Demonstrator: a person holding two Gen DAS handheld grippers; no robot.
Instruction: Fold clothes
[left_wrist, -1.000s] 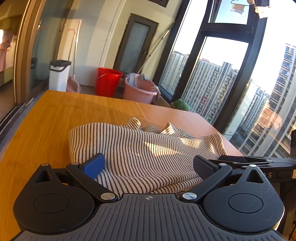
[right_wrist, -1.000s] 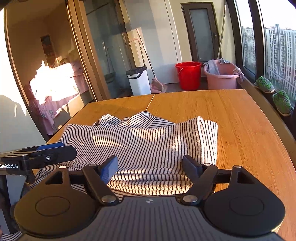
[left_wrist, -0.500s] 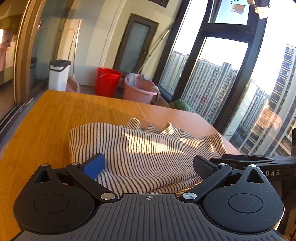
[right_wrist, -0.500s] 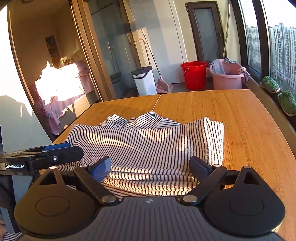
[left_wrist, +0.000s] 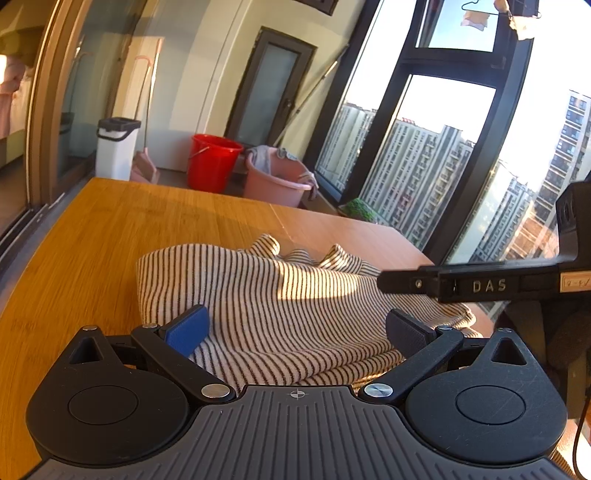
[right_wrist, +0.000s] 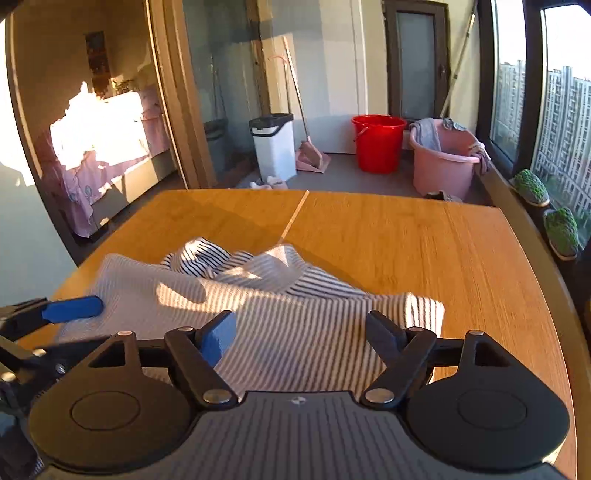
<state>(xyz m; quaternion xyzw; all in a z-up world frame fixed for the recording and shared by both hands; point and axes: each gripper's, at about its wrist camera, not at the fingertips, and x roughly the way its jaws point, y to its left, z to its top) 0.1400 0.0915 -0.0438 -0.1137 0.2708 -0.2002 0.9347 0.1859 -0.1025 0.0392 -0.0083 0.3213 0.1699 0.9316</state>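
A folded black-and-white striped garment lies on the wooden table. My left gripper is open, its blue and black fingers spread wide just over the garment's near edge. In the right wrist view the same garment lies below my right gripper. Its jaws are closing, but they stand apart and the pads do not press on the cloth. The right gripper's finger reaches in from the right above the garment. The left gripper's blue pad shows at the garment's left edge.
Bare table stretches beyond and to the right of the garment. On the floor behind stand a white bin, a red bucket and a pink basin. Potted plants sit on the sill by the window.
My right gripper has lifted and drawn back from the garment, and its jaws have narrowed. In the left wrist view its finger now sits higher over the cloth. The left gripper has not moved.
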